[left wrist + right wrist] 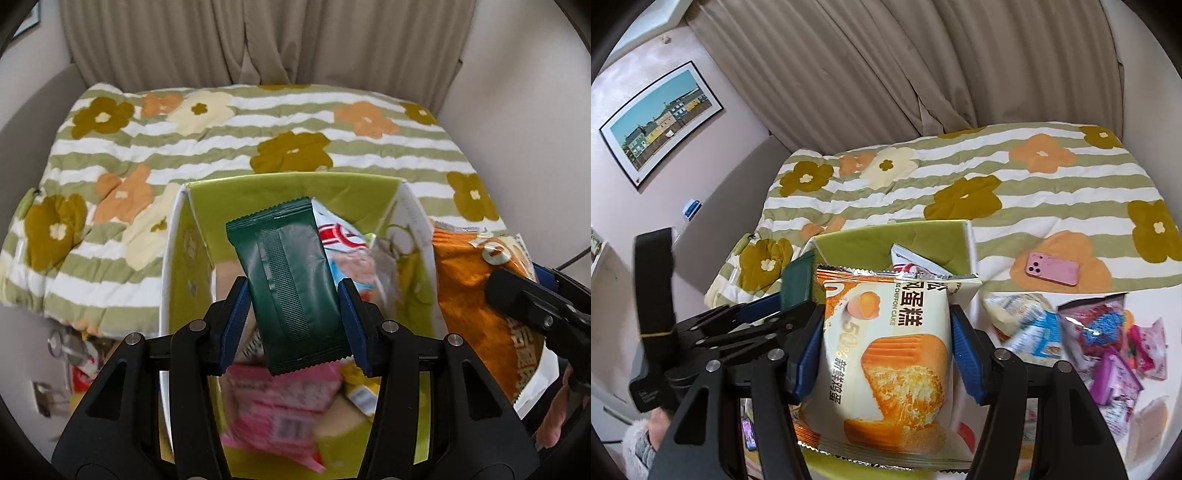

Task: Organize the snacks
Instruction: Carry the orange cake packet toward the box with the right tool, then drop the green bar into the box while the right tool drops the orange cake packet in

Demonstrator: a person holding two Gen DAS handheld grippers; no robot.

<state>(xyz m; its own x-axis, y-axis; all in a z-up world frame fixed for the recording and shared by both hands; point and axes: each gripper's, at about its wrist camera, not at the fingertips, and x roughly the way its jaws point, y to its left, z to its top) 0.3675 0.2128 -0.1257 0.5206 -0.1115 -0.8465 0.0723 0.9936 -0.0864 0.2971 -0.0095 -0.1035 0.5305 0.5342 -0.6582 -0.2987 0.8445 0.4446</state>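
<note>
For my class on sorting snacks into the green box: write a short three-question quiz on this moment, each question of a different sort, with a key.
1. True or false: the left gripper holds a dark green packet above the green box.
2. Multiple choice: the right gripper is shut on a) a pink phone, b) an orange chiffon cake packet, c) nothing.
3. Fill in: the pink phone lies on the flowered ____.

Key: 1 true; 2 b; 3 quilt.
</note>
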